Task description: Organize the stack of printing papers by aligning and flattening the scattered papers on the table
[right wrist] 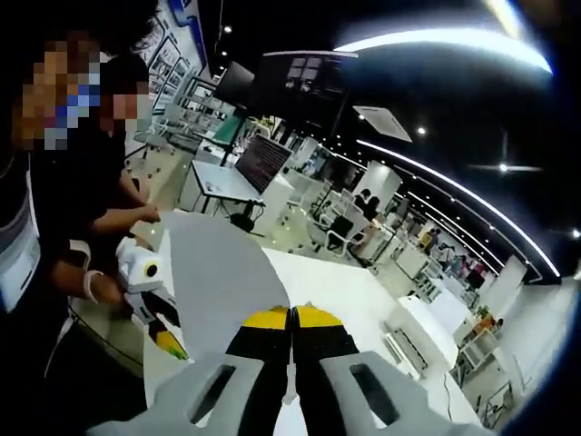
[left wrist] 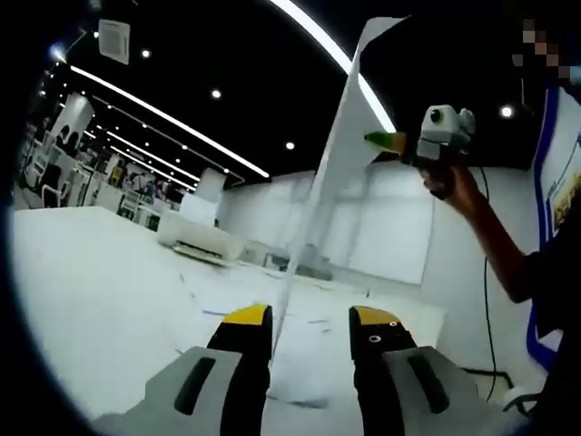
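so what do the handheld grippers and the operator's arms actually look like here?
Left gripper: light grey moulded bodies with dark slots, black jaws capped with yellow tips. Right gripper: same grey, black and yellow build. Seen from the left gripper view, it has a white-grey housing and a thin black cable hanging below the person's hand. The person wears dark short sleeves and a white wristband.

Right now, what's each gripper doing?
Left gripper: jaws open, either side of the sheet's edge.
Right gripper: shut on the sheet.
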Demonstrator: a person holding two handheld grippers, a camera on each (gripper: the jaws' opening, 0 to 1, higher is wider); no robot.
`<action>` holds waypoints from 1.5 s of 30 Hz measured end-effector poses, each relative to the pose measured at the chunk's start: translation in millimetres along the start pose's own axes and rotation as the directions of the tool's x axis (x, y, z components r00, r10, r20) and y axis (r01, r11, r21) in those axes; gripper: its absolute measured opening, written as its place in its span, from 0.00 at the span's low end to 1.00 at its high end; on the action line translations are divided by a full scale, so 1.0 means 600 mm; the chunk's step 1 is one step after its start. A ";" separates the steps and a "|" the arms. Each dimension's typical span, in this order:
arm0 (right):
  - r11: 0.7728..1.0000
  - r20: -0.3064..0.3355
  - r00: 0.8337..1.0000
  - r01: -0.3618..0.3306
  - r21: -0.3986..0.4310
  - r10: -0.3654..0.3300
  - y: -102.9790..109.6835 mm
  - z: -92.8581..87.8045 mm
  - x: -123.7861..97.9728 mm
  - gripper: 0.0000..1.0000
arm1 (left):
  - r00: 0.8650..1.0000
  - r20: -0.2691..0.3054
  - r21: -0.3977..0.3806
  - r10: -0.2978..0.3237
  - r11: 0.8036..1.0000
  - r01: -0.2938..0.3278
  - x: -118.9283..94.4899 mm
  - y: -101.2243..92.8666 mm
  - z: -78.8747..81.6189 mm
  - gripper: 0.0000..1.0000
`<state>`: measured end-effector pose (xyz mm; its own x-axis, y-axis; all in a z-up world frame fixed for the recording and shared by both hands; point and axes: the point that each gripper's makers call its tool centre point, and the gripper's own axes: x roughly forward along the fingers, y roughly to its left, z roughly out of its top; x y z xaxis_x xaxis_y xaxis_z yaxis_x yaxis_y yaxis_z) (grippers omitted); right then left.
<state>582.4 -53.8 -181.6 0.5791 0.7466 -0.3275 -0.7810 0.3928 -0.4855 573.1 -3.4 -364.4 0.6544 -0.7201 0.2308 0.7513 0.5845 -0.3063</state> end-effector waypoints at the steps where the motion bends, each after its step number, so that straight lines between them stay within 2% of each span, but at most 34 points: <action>1: 1.000 -0.003 1.000 -0.003 0.000 0.003 0.001 -0.001 0.001 0.00 | 1.000 0.002 -0.001 0.005 1.000 -0.005 -0.001 0.002 0.001 0.38; 6: 1.000 -0.016 1.000 -0.021 0.009 0.021 0.008 -0.007 0.003 0.00 | 0.999 0.028 -0.004 0.016 1.000 -0.016 -0.004 0.009 0.016 0.37; 16: 1.000 -0.027 0.999 -0.021 0.018 0.022 0.009 -0.016 0.006 0.00 | 0.997 0.059 -0.028 0.046 0.999 -0.044 -0.010 0.023 0.025 0.31; 33: 0.999 -0.024 0.999 -0.032 0.021 0.032 0.012 -0.023 0.009 0.00 | 0.993 0.115 -0.018 0.019 1.000 -0.017 -0.016 0.016 0.047 0.09; 45: 0.999 -0.028 0.999 -0.037 0.028 0.038 0.012 -0.027 0.010 0.00 | 0.992 0.125 -0.007 0.007 1.000 -0.007 -0.017 0.012 0.050 0.06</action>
<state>584.2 -55.0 -200.2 0.5556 0.7455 -0.3681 -0.8081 0.3800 -0.4501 574.4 19.0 -341.3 0.6655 -0.6634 0.3420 0.7464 0.5868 -0.3140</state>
